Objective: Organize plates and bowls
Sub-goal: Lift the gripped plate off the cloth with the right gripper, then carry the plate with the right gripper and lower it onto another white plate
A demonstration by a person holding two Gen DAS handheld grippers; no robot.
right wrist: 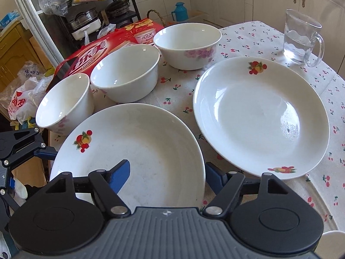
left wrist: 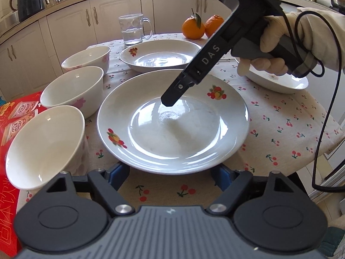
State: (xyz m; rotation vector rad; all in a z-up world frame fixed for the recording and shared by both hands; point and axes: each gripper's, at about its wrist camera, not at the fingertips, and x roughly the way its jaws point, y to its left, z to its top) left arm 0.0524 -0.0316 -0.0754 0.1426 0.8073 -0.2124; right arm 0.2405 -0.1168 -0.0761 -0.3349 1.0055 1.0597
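A white plate with fruit prints (left wrist: 172, 127) lies nearest in the left wrist view. My left gripper (left wrist: 170, 177) is open, its blue fingers at the plate's near rim. My right gripper (right wrist: 167, 172) is open, one finger over this plate (right wrist: 133, 151) and one outside its rim; in the left wrist view its tip (left wrist: 170, 101) is over the plate's middle. A second plate (left wrist: 160, 55) (right wrist: 261, 116) lies beyond. A third plate (left wrist: 278, 82) sits partly behind the gloved hand. Three white bowls (left wrist: 46, 144) (left wrist: 73, 90) (left wrist: 87, 59) line the left edge, also in the right wrist view (right wrist: 64, 103) (right wrist: 126, 72) (right wrist: 187, 45).
A glass mug of water (left wrist: 133, 29) (right wrist: 300, 38) and two oranges (left wrist: 201, 27) stand at the table's far side. A red box (left wrist: 13, 116) (right wrist: 90, 54) sits beside the bowls. The cherry-print tablecloth (left wrist: 280, 116) covers the round table. Kitchen cabinets (left wrist: 71, 21) stand behind.
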